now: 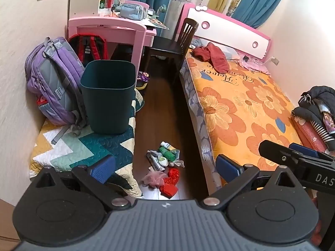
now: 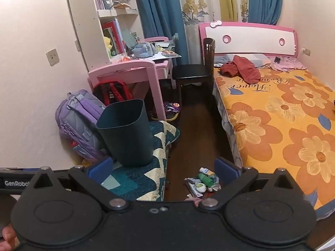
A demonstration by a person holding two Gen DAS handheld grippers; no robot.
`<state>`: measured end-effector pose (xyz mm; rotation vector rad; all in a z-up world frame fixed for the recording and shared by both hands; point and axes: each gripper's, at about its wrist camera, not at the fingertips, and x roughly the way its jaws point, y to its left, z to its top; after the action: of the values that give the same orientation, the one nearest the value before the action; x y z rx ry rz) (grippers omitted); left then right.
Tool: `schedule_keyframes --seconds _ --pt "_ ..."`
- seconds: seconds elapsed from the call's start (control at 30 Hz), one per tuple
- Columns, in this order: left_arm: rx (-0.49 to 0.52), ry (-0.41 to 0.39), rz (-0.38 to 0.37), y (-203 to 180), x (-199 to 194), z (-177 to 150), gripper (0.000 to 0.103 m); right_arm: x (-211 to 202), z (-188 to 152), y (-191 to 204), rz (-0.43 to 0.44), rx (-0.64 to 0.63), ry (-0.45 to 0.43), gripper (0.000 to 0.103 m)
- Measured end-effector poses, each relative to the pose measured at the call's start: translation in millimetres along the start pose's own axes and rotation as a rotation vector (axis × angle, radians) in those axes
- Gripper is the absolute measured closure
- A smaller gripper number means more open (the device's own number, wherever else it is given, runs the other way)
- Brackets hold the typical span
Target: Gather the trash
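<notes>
Trash (image 1: 164, 163) lies on floor ahead, between left tool's (image 1: 166, 167) wide-apart, empty pads; right tool (image 2: 164, 170) likewise.

both wrist cams tilt down from standing height, sharing the bin (image 1: 107, 96) (image 2: 127, 133), bed (image 1: 247, 104) (image 2: 282, 125) and floor trash (image 1: 165, 161) (image 2: 203, 182).

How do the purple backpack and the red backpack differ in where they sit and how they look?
The purple backpack sits out in the open against the wall, beside the dark green bin; the red backpack is tucked under the pink desk. The purple one has grey panels and shows nearly whole; the red one has black parts and is partly hidden behind the bin. Both stand upright, straps showing.
</notes>
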<state>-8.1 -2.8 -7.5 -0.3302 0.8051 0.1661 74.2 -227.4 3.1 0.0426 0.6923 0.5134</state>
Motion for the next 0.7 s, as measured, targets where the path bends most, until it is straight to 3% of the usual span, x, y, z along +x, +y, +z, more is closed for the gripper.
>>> schedule_keyframes --seconds 0.7 --pt "-0.013 -0.006 -0.001 2.7 -3.7 -3.1 0.0 0.4 3.3 4.6 0.011 -0.029 0.006 0.0"
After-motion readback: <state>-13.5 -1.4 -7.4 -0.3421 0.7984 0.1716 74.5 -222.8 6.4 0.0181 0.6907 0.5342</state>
